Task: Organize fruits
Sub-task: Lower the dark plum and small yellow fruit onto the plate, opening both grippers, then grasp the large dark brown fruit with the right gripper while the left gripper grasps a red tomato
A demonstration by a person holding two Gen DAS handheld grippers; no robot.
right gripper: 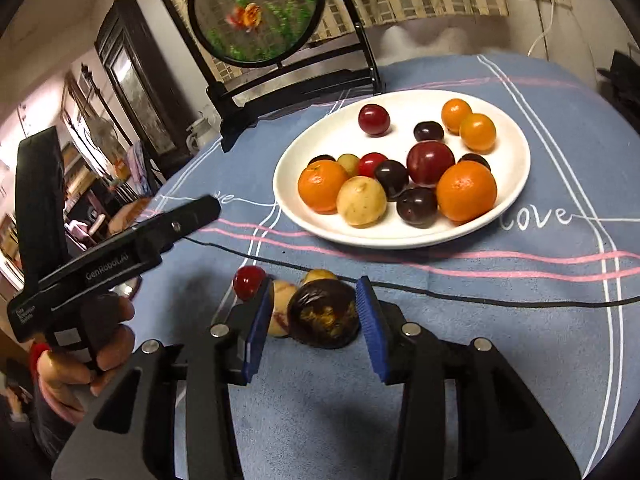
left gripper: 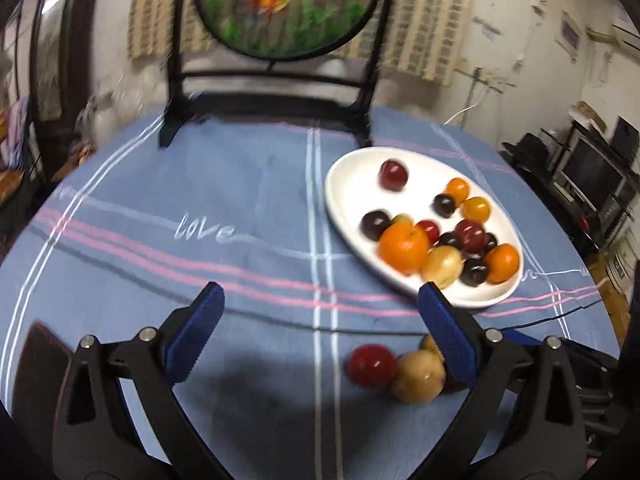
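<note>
- A white oval plate [right gripper: 400, 236] sits on the blue striped cloth of the bench [right gripper: 520, 320], upper centre of the right wrist view, holding oranges, dark plums, red and yellow fruits.
- The right hand-held gripper [right gripper: 316, 312] brackets a dark, blotchy round fruit [right gripper: 324, 314] at lower centre; whether its pads press on it I cannot tell.
- The left hand-held gripper [left gripper: 320, 308] is spread wide, nothing between its fingers.
- Only the left wrist view shows a red fruit [left gripper: 372, 364] touching a tan one [left gripper: 418, 376] clearly.
- Only the right wrist view shows a hand [right gripper: 92, 344] gripping the other tool's handle, lower left.
</note>
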